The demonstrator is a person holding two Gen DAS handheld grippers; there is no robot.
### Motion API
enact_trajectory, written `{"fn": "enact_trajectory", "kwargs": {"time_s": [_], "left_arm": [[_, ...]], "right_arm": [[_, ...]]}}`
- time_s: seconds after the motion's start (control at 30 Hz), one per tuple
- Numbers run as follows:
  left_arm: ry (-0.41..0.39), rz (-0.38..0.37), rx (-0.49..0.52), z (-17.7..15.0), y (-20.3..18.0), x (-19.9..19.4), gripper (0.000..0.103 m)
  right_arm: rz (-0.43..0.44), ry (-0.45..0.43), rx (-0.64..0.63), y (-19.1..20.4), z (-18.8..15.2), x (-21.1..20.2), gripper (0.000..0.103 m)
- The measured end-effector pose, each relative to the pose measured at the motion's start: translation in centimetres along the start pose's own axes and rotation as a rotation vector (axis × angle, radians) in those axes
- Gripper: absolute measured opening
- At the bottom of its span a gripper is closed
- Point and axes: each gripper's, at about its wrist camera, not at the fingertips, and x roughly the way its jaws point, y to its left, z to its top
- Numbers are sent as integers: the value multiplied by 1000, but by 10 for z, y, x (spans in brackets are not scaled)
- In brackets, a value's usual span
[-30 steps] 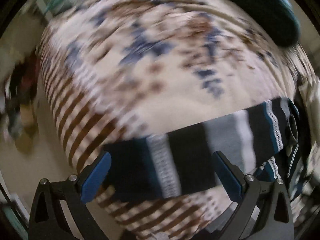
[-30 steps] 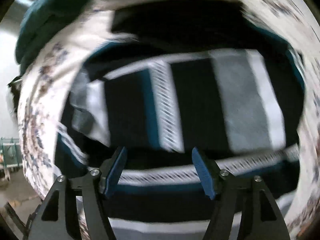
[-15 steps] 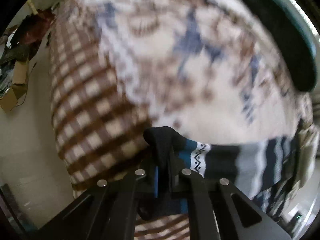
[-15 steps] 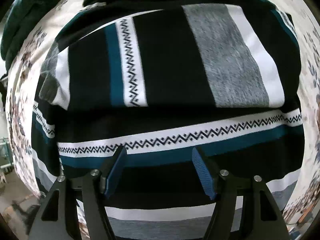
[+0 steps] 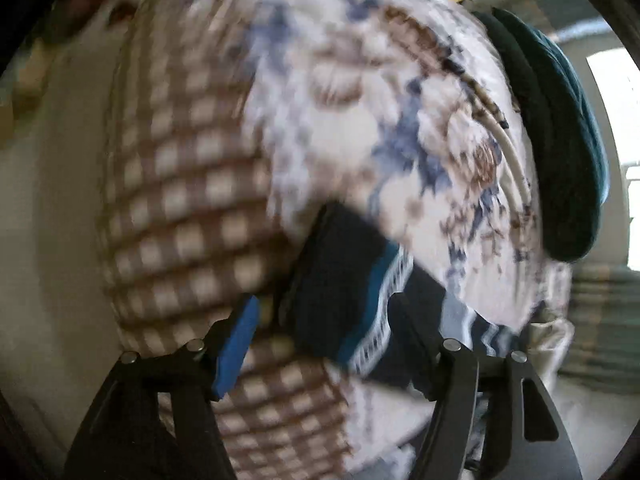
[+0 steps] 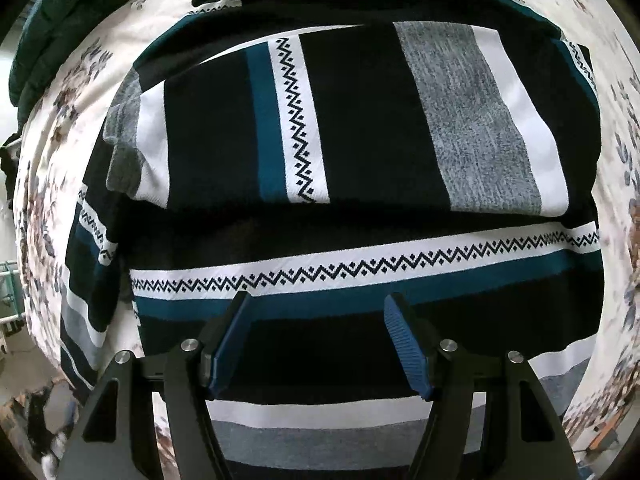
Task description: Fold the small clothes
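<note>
A striped sweater [image 6: 352, 160] in black, teal, white and grey with zigzag bands lies on a floral bedspread [image 6: 60, 128]; one sleeve is folded across its body. My right gripper [image 6: 318, 312] is open and empty, just above the sweater's lower teal band. In the blurred left wrist view my left gripper [image 5: 324, 312] is open, with a bunched end of the sweater [image 5: 340, 280] lying between its jaws at the bed's edge.
A dark teal cushion [image 5: 560, 152] lies at the far side of the bed and also shows in the right wrist view [image 6: 44, 40]. A brown checked cover [image 5: 192, 208] hangs over the bed's side above a pale floor [image 5: 48, 240].
My left gripper was shut on the sweater's end half a second ago and has now opened. The right gripper stays open and has barely moved over the sweater.
</note>
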Motion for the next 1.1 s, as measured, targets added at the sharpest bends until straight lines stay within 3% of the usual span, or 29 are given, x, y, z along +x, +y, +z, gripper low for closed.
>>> {"fn": "enact_trajectory", "kwargs": {"time_s": [0.03,0.17,0.2,0.27,0.3,0.33,0.37,0.47,0.5,0.63,0.7,0.8,0.97,1.0,1.1], "left_arm": [[28,-21,-32,-8,4,7,65],[78,-96,-162,-18,16,47,65],[65,-99,-188,-16,15,53,65],[2,-104,-212,-9,7,55,62],[-42,-102,-206,-4,1,53,55],[-80,-97,-184,0,-8,52,41],[-94,-73,-156,4,-16,51,7],[-157,-36,-52,9,-45,43,6],[-181,-28,-10,9,-57,38,6],[-274,5,217,-7,-120,12,6],[-327,19,393,-31,-172,1,6],[-344,-14,616,-81,-236,-4,6],[-184,-164,888,-210,-349,47,6],[-131,-197,956,-248,-371,64,6],[-32,-248,1094,-331,-410,99,6]], "right_arm": [[-3,-2,0,17,0,4,70],[-42,-25,4,14,-1,-1,70],[-60,-31,2,19,1,0,70],[-163,-73,-8,22,6,-5,85],[-213,-99,-10,21,9,-9,87],[-235,-118,-9,20,11,-12,89],[-250,-143,-1,17,15,-17,89],[-247,-166,17,11,25,-22,89],[-244,-170,19,28,35,-14,89],[-222,-189,14,23,58,-8,89],[-195,-189,19,14,61,-4,89],[-142,-175,43,-5,67,-2,89],[-114,-167,101,-63,68,-10,89],[-111,-164,122,-74,67,-12,89],[-93,-151,183,-116,71,-12,89]]}}
